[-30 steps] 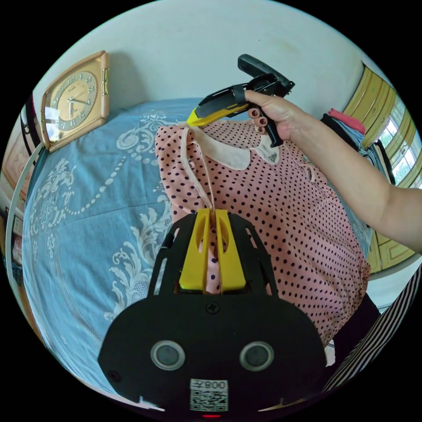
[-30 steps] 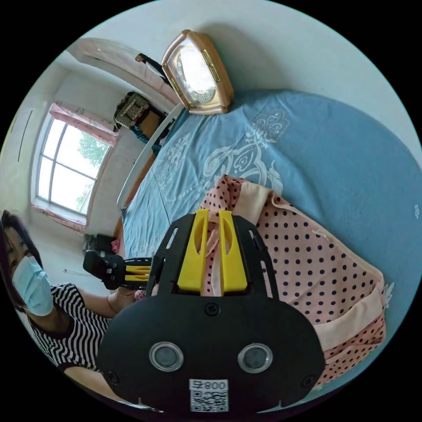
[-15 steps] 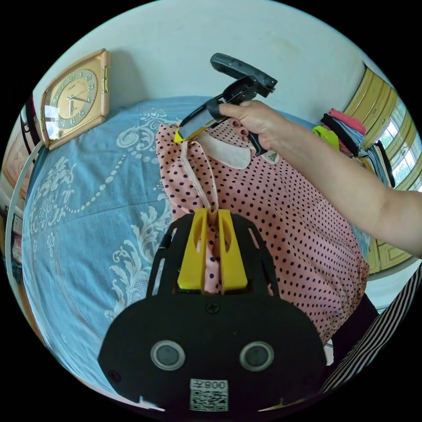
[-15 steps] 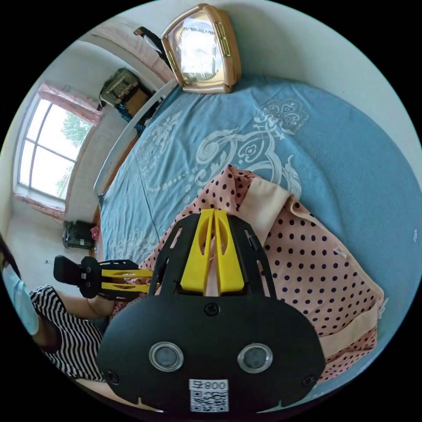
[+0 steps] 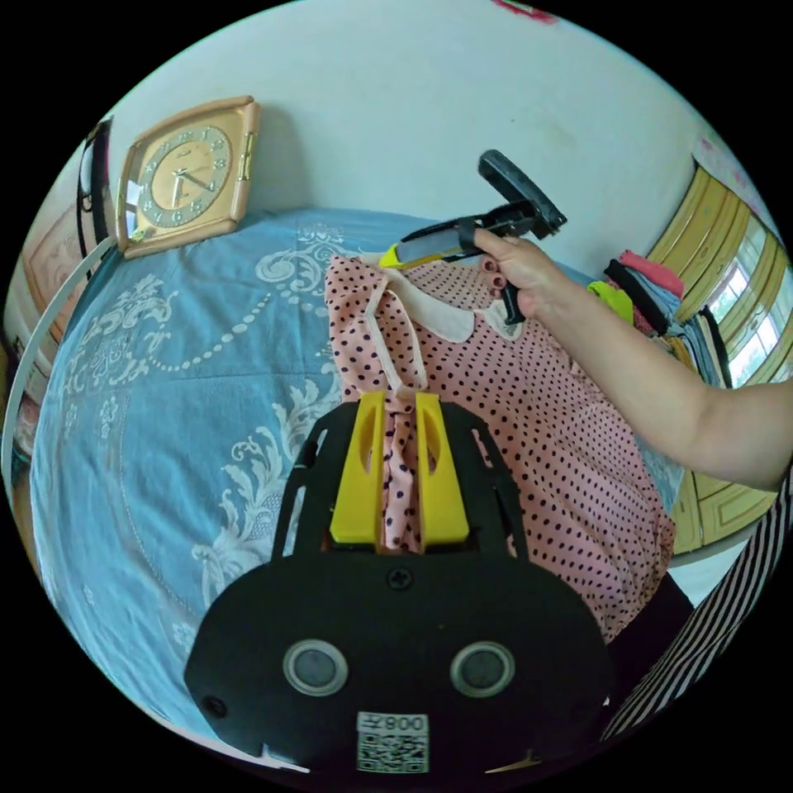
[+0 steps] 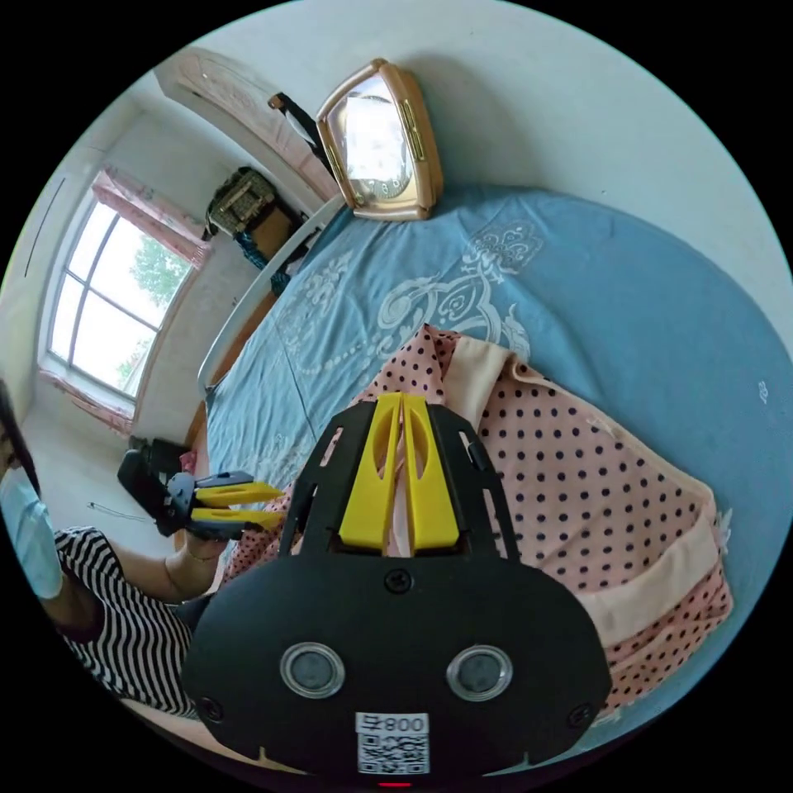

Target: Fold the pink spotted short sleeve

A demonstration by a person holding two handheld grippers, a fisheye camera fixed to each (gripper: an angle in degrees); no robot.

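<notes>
Pink short-sleeve blouse with dark spots and a cream collar [image 5: 529, 413], lying on a blue bed cover patterned in white [image 5: 165, 372], with its lower part running off the bed edge toward the person. Left gripper [image 5: 396, 413]: jaws clenched on a gathered fold of the side edge, cloth bunched between them. Right gripper [image 6: 402, 413]: jaws pressed together on the fabric beside the collar; it also appears in the left gripper view [image 5: 405, 252], at the shoulder. The held edge runs lengthwise from one gripper to the other, and the body of the blouse spreads to one side of that line. Judged from this, the fold turns on carrying the edge across the body. A square gold-framed wall clock [image 5: 186, 186] leans at the head of the bed.
</notes>
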